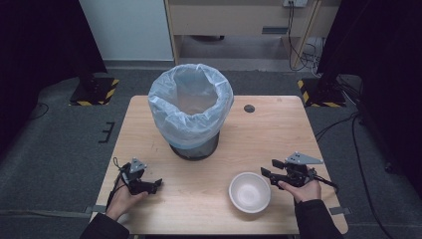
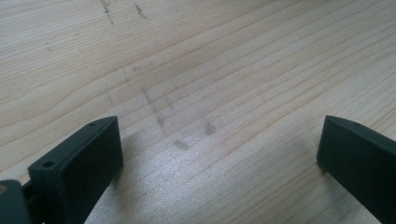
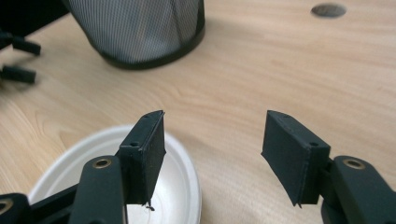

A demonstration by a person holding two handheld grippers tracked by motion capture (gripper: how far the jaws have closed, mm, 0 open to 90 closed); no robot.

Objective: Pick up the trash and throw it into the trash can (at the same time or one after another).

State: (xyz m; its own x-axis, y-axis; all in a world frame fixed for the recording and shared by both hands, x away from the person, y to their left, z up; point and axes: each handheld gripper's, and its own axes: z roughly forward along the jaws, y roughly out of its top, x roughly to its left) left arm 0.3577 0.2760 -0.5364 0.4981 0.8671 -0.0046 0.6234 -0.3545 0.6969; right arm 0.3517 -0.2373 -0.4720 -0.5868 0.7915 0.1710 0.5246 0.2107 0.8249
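Your high view looks forward and down from above your side of the desk (image 1: 214,199), taking in the whole top and the floor beyond. Your left gripper view sits very near the desk, facing bare wood between its own jaws. Your right gripper view looks low across the desk, over the bowl (image 3: 182,186) toward the bin (image 3: 140,32). It shares bowl (image 1: 249,191), bin (image 1: 191,114) and desk hole (image 3: 328,10) with the high view.
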